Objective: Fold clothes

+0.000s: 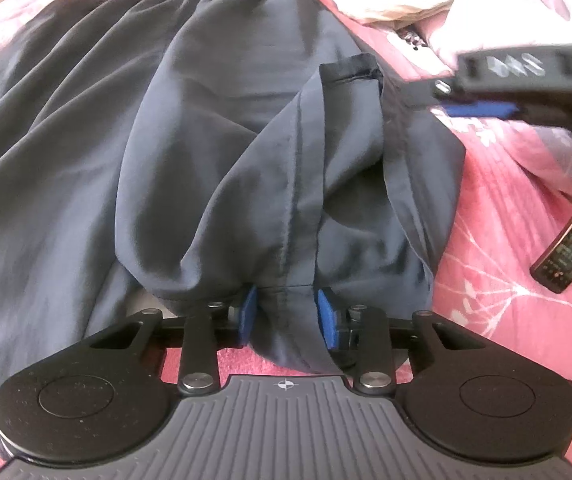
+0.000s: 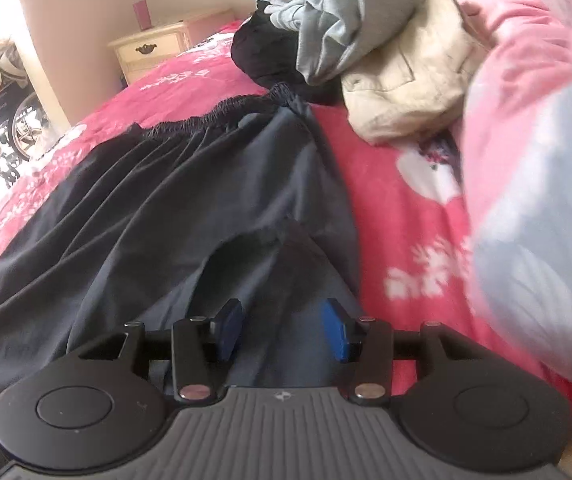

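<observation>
Left tool (image 1: 286,312) pinches the shorts (image 1: 205,140) seam on the bed (image 1: 506,220); right tool (image 2: 283,328) gapes. Slippery cloth could slide free mid-fold.

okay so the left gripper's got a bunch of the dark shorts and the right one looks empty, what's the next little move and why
Probably bring the right gripper down and close it on the dark shorts near the edge beside it. Its jaws stand open with fabric under them but nothing pinched, while the left gripper already clamps a seam fold. With two holds the leg could be carried toward the elastic waistband evenly.
</observation>
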Available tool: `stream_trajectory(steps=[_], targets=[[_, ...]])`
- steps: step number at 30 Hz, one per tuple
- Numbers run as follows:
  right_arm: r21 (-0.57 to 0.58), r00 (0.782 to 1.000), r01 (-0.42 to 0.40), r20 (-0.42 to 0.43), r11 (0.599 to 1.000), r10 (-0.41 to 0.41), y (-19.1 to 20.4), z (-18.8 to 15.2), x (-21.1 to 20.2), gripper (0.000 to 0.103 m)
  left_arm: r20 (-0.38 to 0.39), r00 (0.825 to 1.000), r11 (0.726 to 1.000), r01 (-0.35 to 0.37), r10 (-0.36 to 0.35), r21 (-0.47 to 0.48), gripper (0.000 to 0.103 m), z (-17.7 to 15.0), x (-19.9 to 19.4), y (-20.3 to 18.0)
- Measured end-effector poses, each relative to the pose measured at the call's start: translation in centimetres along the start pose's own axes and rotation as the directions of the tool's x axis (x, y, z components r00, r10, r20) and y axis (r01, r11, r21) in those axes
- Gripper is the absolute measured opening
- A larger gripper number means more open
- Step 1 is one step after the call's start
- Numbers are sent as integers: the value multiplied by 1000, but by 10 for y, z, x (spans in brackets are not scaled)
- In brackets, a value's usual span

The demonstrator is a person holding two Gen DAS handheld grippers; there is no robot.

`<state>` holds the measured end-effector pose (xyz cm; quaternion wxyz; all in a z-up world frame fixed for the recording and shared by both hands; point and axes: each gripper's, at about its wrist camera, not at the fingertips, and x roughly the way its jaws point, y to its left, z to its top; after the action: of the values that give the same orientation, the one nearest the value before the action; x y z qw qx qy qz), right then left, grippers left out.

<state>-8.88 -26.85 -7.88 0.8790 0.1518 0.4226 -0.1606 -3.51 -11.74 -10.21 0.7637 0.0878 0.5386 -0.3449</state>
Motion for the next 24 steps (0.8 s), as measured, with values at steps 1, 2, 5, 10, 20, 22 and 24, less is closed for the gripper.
stream_trajectory(steps=[1, 2, 5, 10, 20, 22, 24], targets=[[9, 1000, 3, -1, 1000, -3, 1, 4, 7, 48, -2, 1000, 1000, 1, -1, -3, 33, 1, 0, 0], [17, 1000, 14, -4, 1000, -14, 1, 8, 14, 48, -3, 1000, 1000, 3, -3, -5, 34, 1, 1, 0], [37, 998, 54, -17, 998, -54, 0, 18, 39, 47, 0, 1000, 1000, 10, -10, -20, 35, 1, 1, 1], [69, 994, 105, -32, 992, -103, -8, 23, 63, 20, 23, 1000, 1000, -1, 1, -2, 34, -2, 3, -1], [78, 993, 84, 79, 993, -90, -23, 7, -15, 1, 116, 993, 993, 16, -3, -114, 9, -16, -21, 13], [62, 993, 85, 81, 994, -90, -26, 2, -30, 1, 138, 990, 989, 26, -5, -148, 8, -19, -29, 18], [45, 992, 92, 81, 995, -95, -29, -4, -45, 1, 161, 987, 983, 37, -7, -182, 7, -23, -38, 23]])
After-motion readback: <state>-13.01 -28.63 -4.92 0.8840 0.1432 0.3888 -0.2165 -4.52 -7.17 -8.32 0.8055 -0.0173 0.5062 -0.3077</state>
